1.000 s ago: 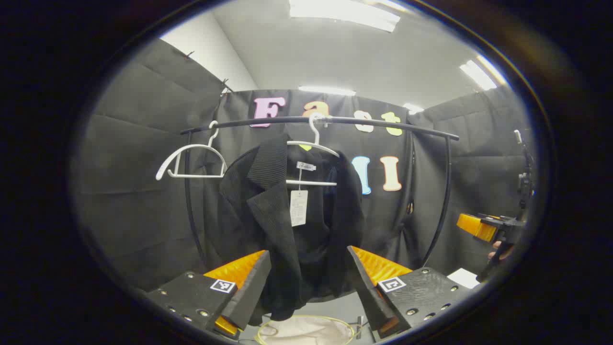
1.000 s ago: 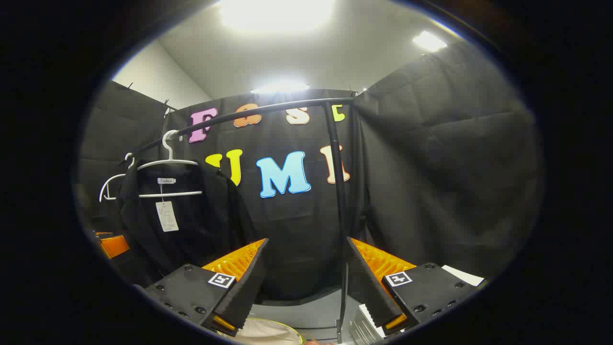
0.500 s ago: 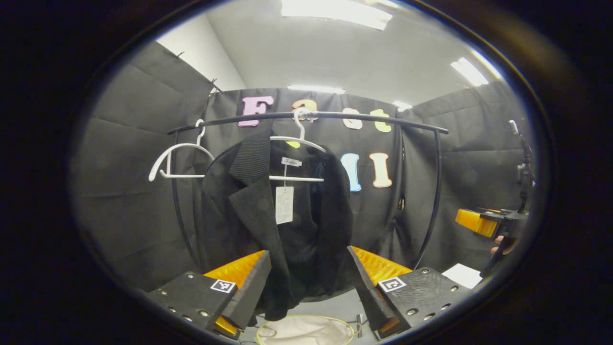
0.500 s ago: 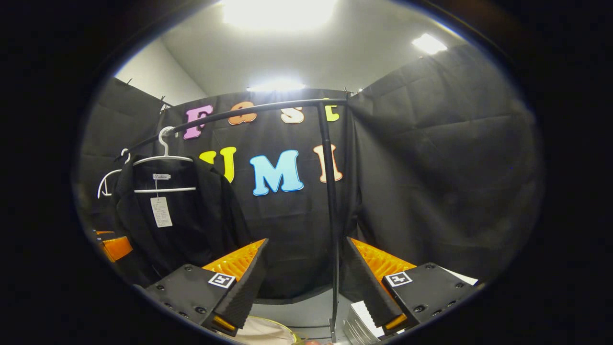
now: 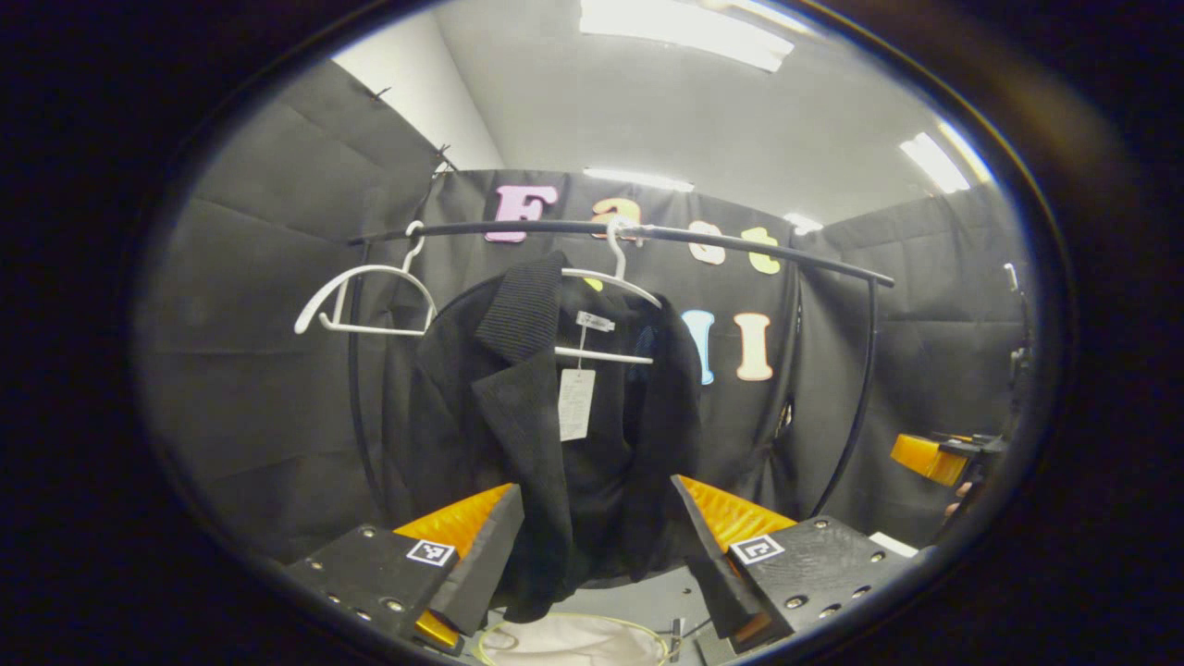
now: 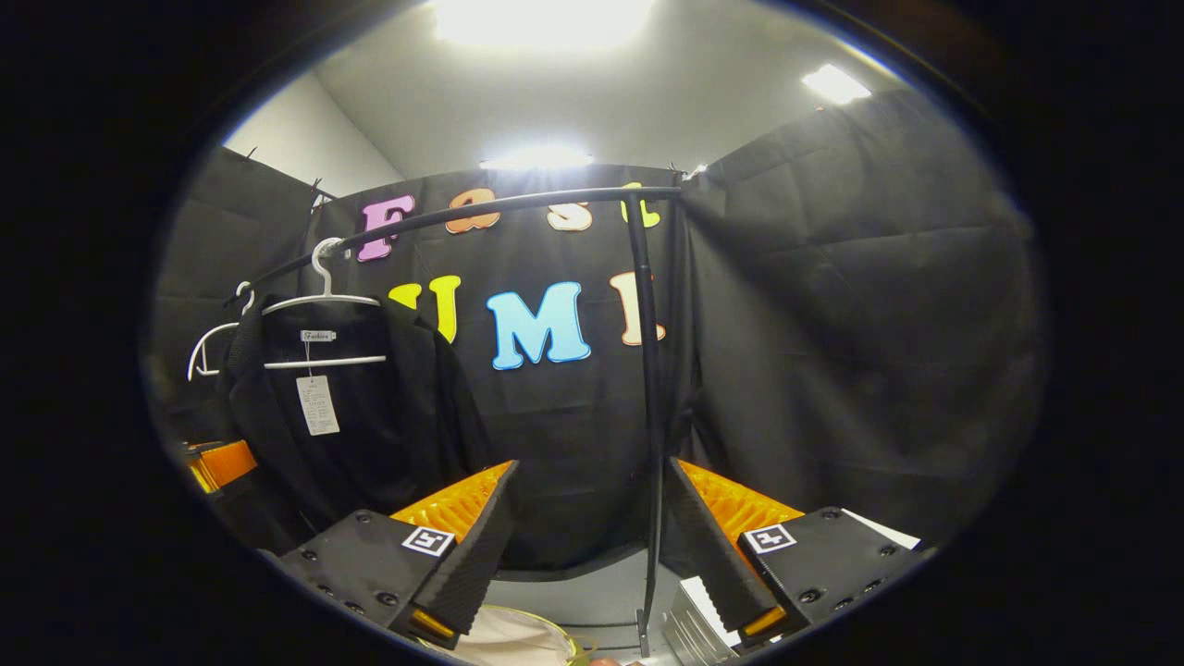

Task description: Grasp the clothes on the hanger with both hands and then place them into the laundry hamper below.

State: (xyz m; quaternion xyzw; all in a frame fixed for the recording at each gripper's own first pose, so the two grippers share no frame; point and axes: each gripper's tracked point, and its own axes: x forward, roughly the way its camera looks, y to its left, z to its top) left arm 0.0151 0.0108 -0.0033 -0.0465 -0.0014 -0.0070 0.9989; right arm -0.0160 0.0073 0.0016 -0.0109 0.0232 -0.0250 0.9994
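Your left gripper (image 5: 592,555) has swung slightly, re-centring the black jacket (image 5: 555,416) on its hanger (image 5: 606,277); jaws wide, empty. Right gripper (image 6: 583,546) barely moved, jaws wide, jacket far left. Hamper (image 5: 573,640), probably, sits below. Grasp not yet begun.

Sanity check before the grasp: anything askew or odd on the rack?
The black ribbed jacket hangs lopsided on its white wire hanger: one collar side stands above the hanger's shoulder, the other sags below the bar. A white paper tag dangles inside. The second white hanger is bare. Nothing looks damaged.
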